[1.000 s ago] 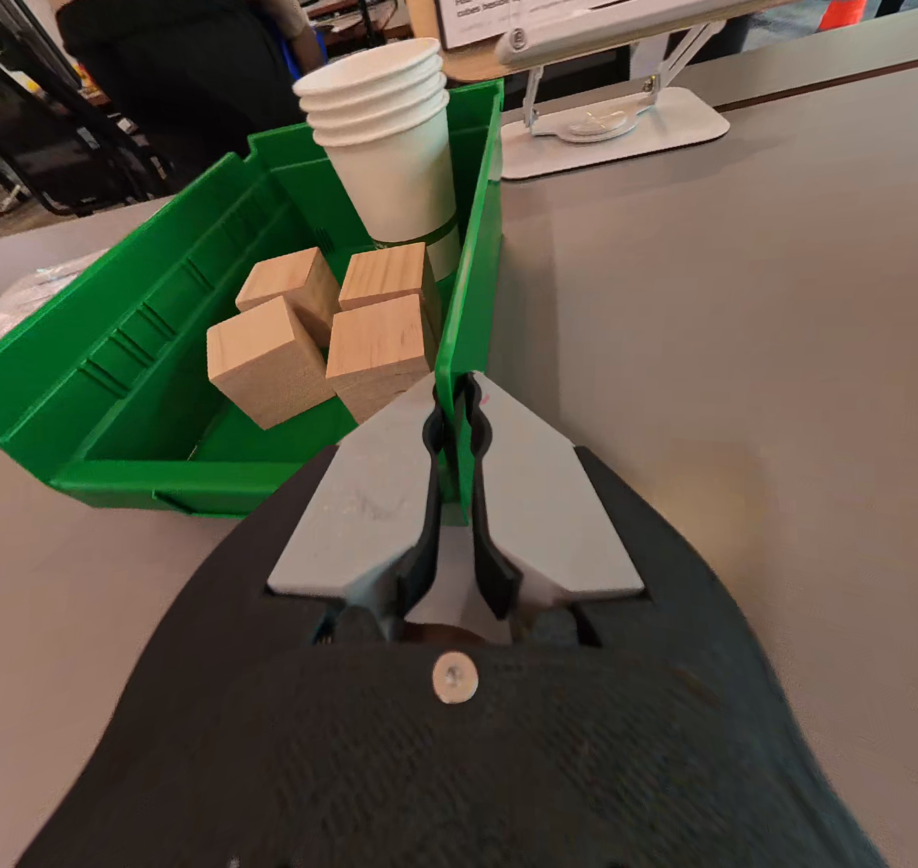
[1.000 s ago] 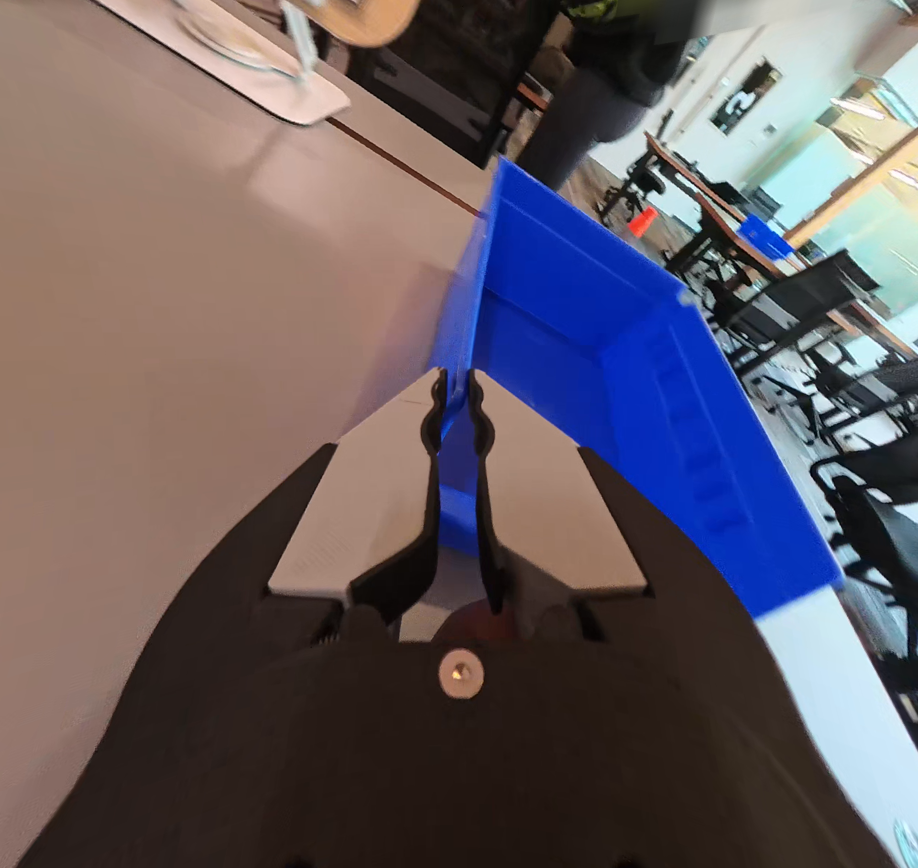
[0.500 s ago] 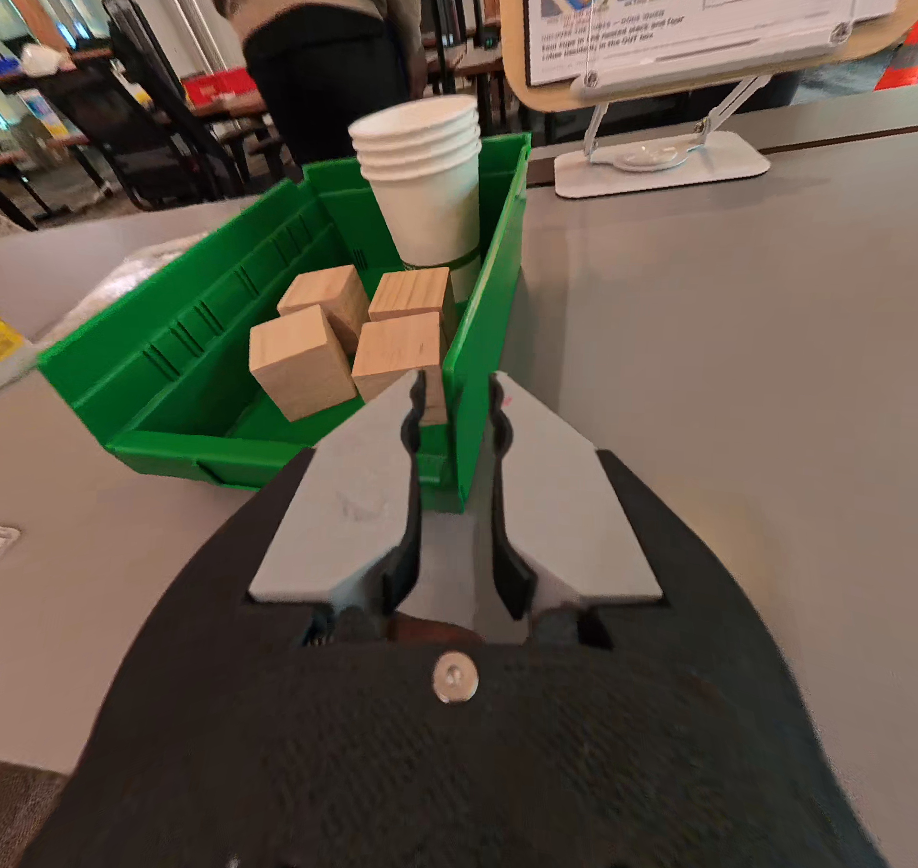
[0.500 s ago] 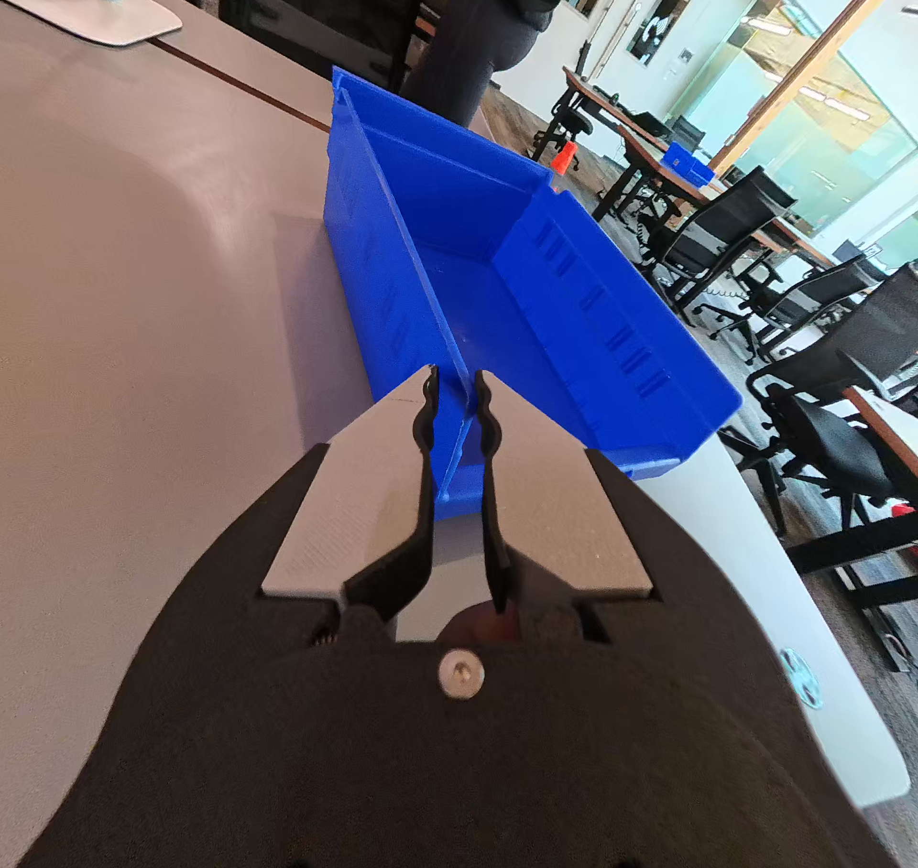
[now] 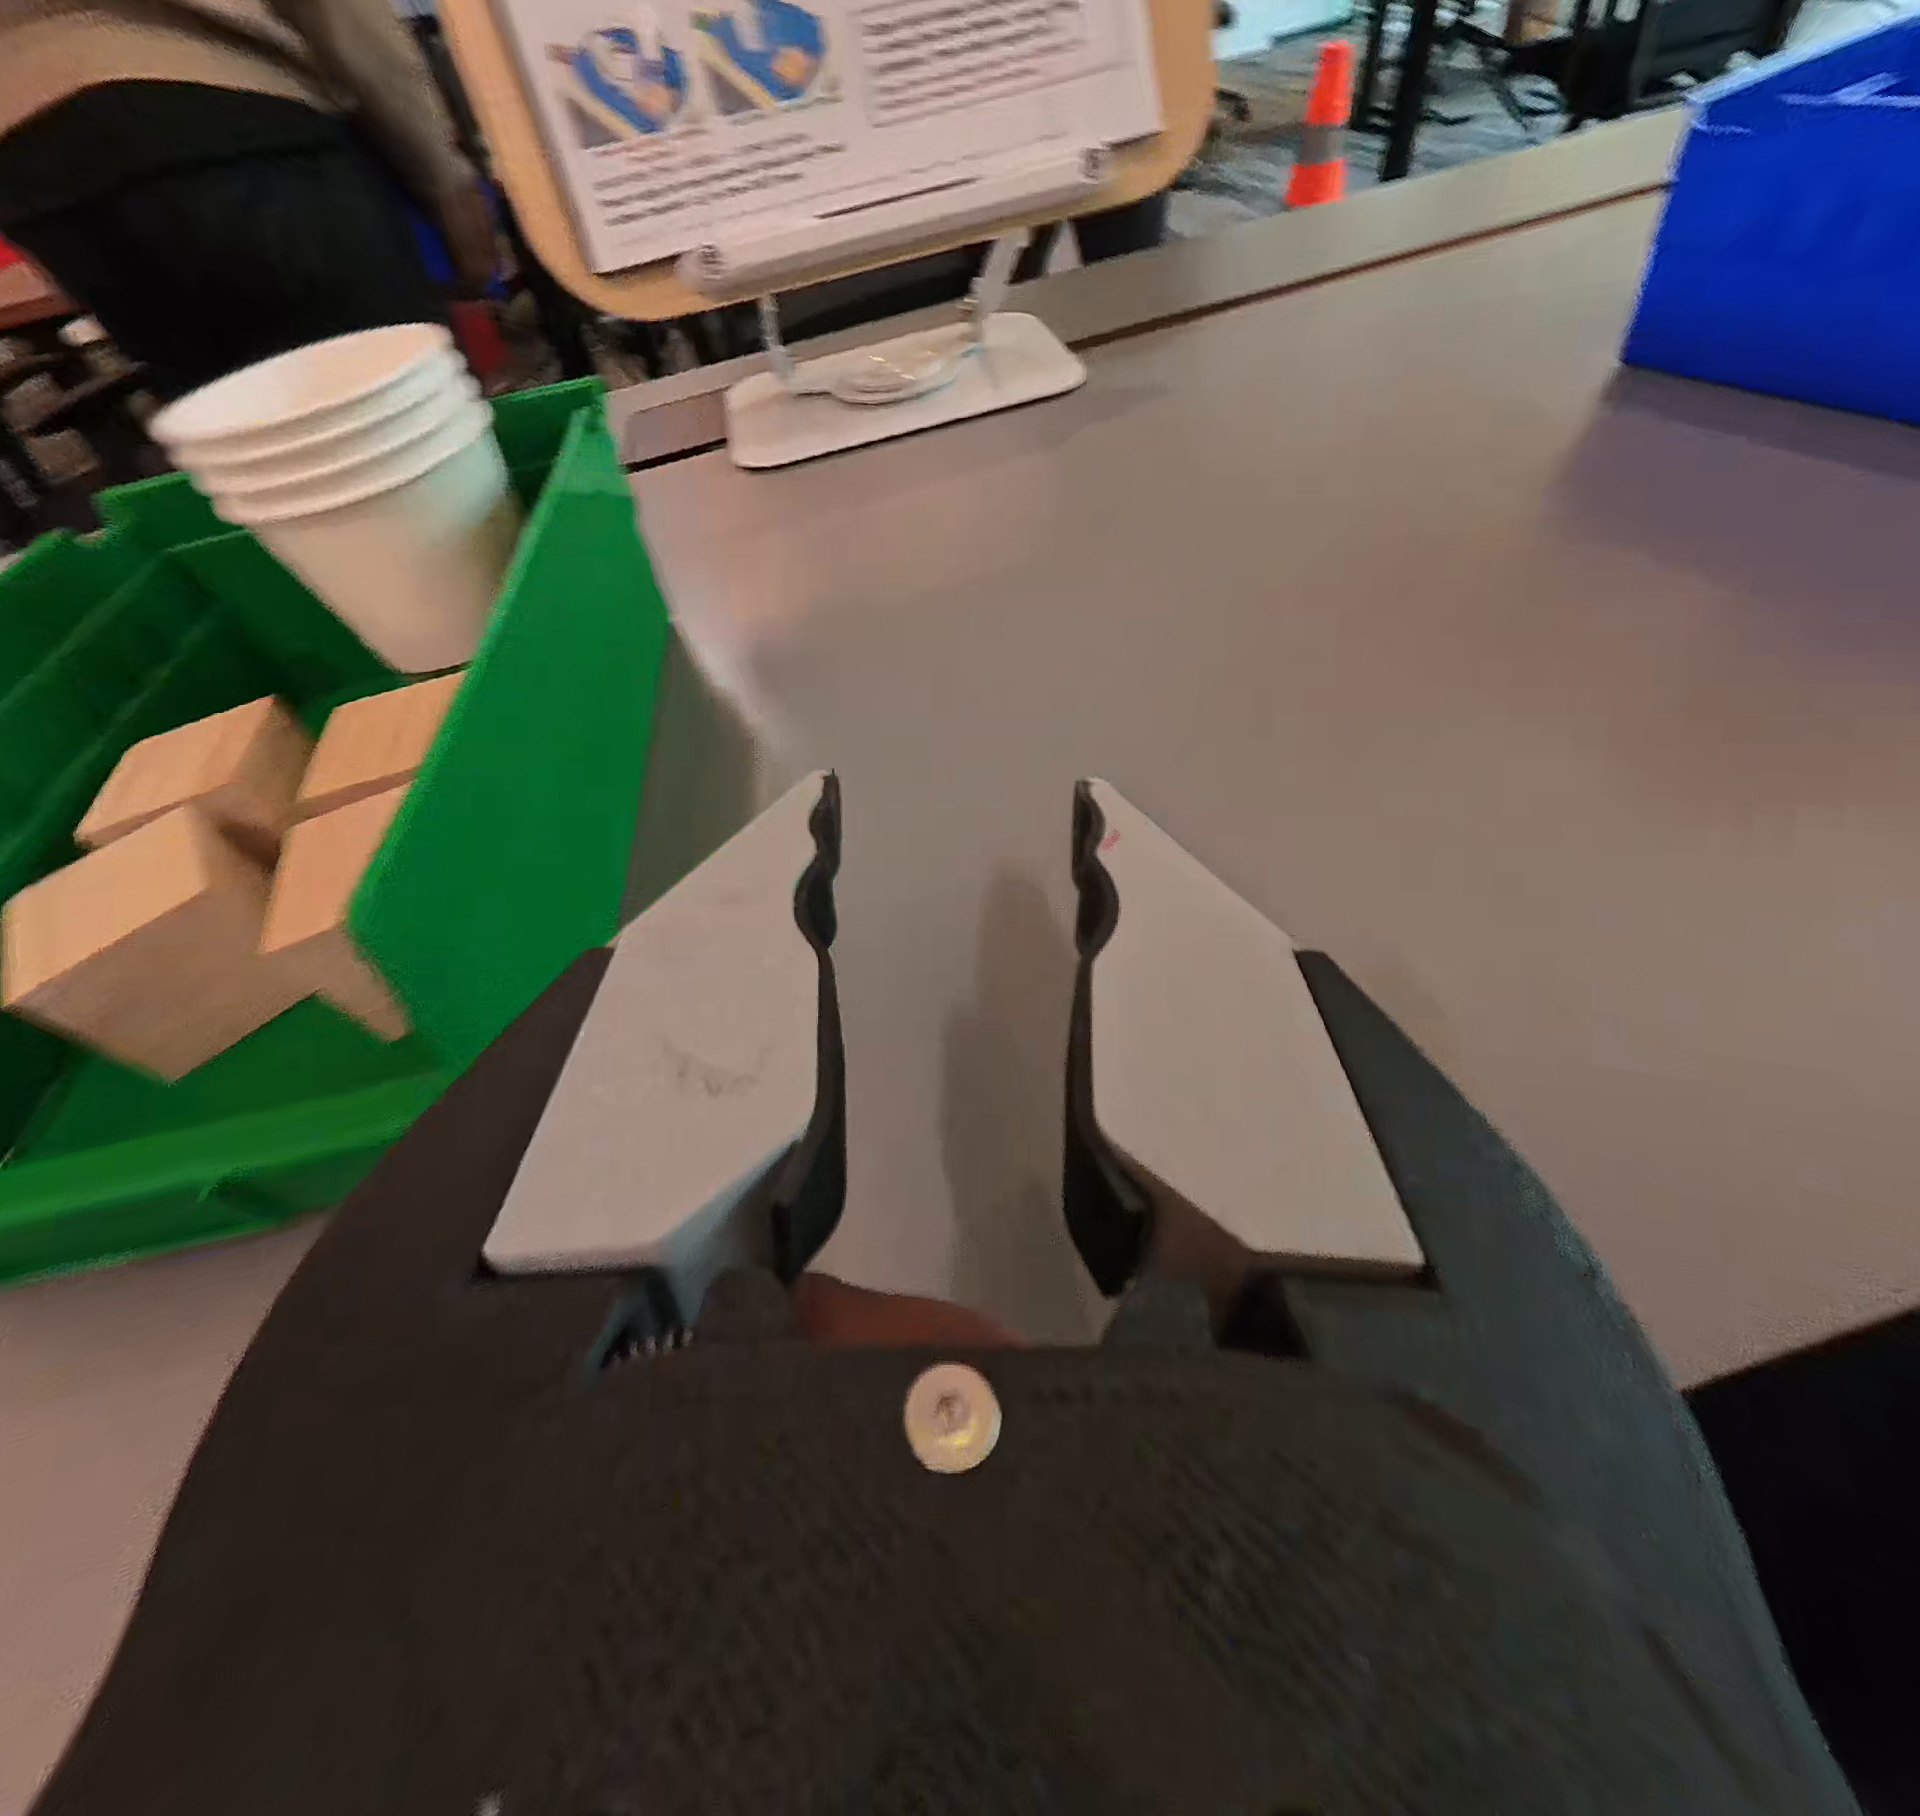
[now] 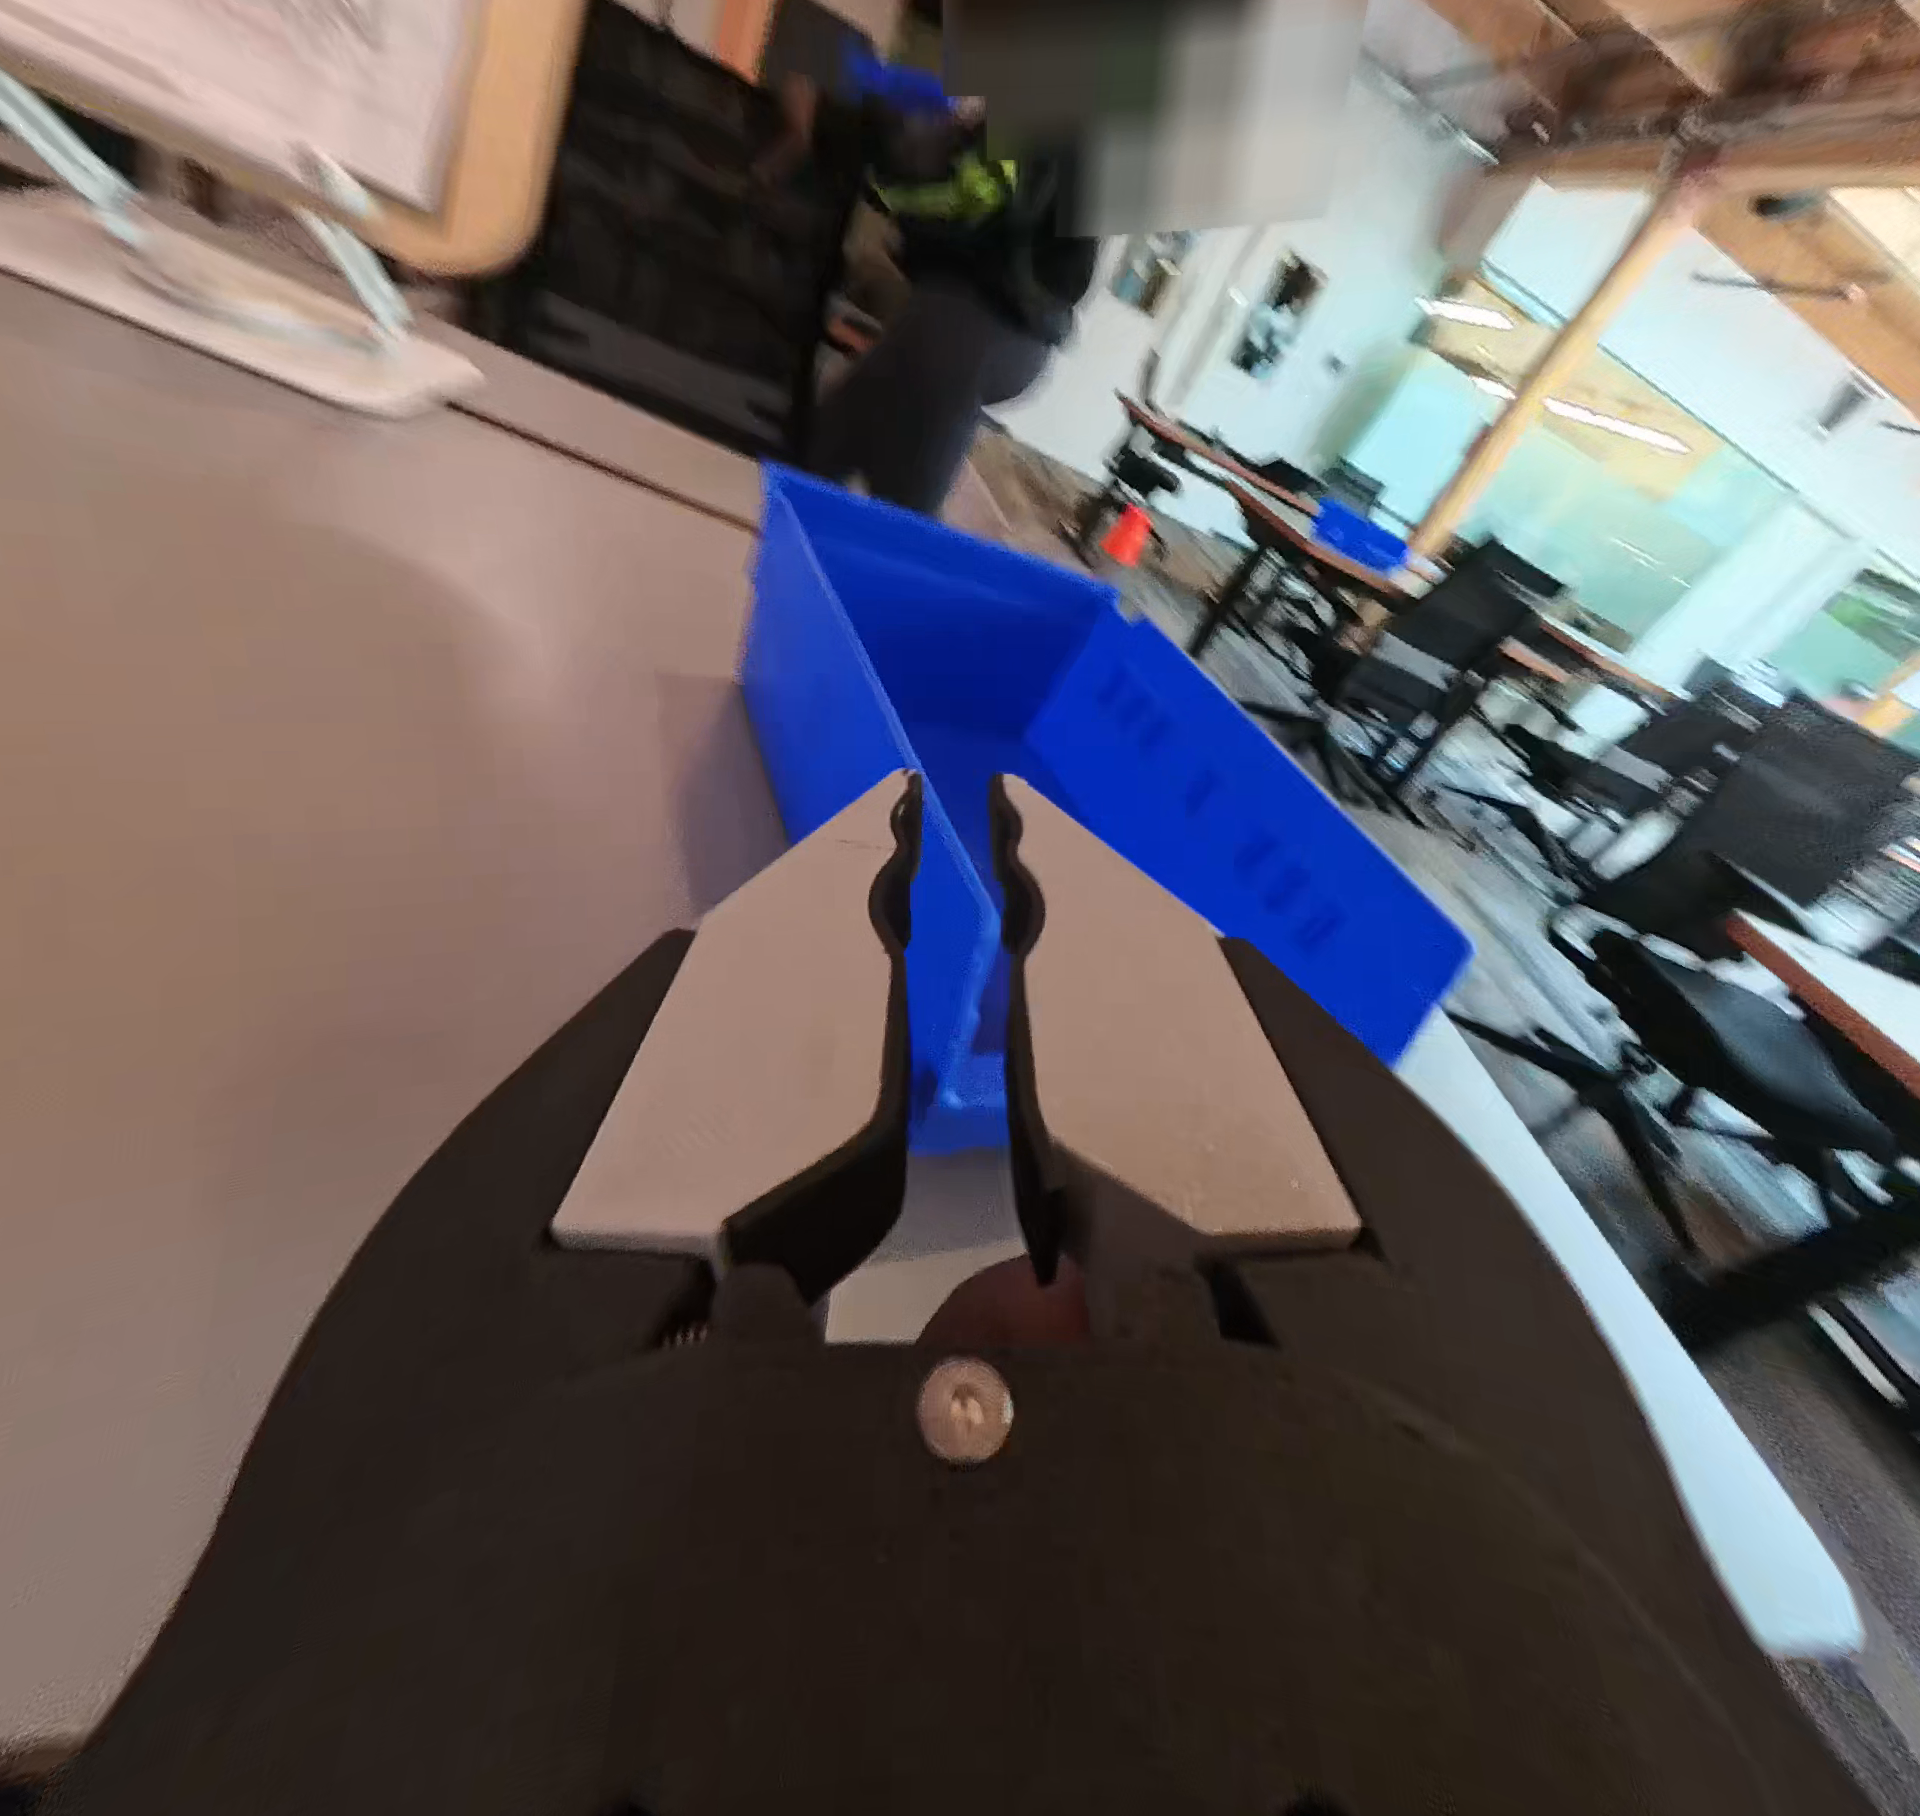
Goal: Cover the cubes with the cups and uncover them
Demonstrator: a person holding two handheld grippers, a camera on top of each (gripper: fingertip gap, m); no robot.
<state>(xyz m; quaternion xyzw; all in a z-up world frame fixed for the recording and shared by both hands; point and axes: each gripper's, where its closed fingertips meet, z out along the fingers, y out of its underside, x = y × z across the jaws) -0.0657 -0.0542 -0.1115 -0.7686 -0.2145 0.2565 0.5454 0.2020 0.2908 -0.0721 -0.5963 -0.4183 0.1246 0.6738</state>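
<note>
1. Left gripper (image 5: 954, 800) spread wide over bare table (image 5: 1299, 623), holding nothing.
2. Right gripper (image 6: 954, 800) slightly parted astride blue bin (image 6: 1226, 800) wall, pads not pressing.
3. Cubes (image 5: 197, 893) and nested cups (image 5: 353, 478) sit in green bin (image 5: 520, 810), likely staged for unloading.

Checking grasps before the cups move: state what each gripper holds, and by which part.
Left gripper: nothing; its jaws stand apart over bare grey table. Right gripper: nothing gripped; the blue plastic bin lies beyond its parted fingers.
</note>
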